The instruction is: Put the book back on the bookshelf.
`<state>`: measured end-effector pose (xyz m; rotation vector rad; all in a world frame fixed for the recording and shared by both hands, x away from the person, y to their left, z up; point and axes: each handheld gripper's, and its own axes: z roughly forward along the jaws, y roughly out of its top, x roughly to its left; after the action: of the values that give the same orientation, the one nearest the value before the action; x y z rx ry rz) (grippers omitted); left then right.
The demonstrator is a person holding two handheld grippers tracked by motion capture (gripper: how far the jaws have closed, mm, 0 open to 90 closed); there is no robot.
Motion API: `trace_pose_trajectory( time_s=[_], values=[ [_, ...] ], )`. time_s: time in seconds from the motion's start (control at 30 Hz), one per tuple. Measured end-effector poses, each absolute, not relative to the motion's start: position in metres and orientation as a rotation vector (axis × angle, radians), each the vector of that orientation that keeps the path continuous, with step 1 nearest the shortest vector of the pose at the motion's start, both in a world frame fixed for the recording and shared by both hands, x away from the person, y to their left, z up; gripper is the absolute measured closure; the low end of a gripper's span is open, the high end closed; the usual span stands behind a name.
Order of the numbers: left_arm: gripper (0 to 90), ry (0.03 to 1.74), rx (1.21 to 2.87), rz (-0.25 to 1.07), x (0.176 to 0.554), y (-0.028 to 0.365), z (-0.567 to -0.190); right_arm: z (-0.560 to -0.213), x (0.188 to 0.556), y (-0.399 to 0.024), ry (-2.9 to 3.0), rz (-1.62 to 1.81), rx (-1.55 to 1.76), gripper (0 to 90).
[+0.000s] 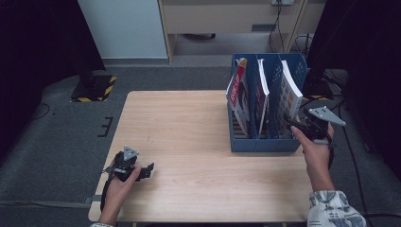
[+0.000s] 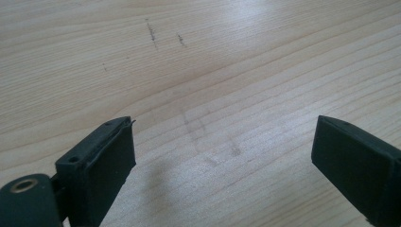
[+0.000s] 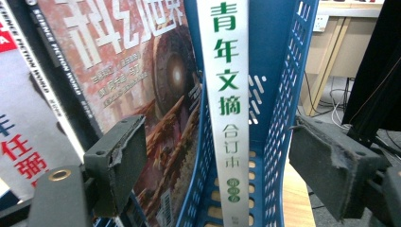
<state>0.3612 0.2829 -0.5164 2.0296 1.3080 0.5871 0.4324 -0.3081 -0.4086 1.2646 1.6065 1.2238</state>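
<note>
A blue three-slot file rack [image 1: 265, 144] stands on the right half of the wooden table [image 1: 189, 123], with a book or magazine upright in each slot. My right gripper [image 1: 291, 124] hovers at the front of the rightmost slot. In the right gripper view, its jaws [image 3: 217, 137] stand open, level with the white-spined book [image 3: 227, 94] with green characters, and there are gaps on both sides. A reddish science-fiction magazine [image 3: 156, 85] leans in the slot to its left. My left gripper [image 1: 150, 170] rests low on the table's front left, open [image 2: 222, 137] over bare wood.
The rack's perforated blue wall [image 3: 283, 94] runs just right of the white spine. A third magazine [image 1: 239, 92] leans in the rack's left slot. Past the table's right edge stand a dark curtain and cables [image 1: 331, 80]. A cabinet [image 1: 227, 19] stands behind the table.
</note>
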Motion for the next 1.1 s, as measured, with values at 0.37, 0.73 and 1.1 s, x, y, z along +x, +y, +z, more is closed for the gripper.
trace_pose_trajectory(
  time_s=[0.37, 0.73, 1.1],
  values=[
    [6.6, 1.307, 2.034, 0.588, 0.361, 0.283, -0.517, -0.412, 0.418, -0.299, 1.646, 1.237, 1.232, 17.6],
    [6.6, 1.309, 2.031, 0.588, 0.361, 0.283, -0.517, -0.415, 0.404, -0.292, 1.664, 1.245, 1.219, 13.6],
    [5.6, 1.309, 2.036, 0.589, 0.361, 0.283, -0.517, -0.416, 0.39, -0.273, 1.718, 1.268, 1.194, 6.6]
  ],
)
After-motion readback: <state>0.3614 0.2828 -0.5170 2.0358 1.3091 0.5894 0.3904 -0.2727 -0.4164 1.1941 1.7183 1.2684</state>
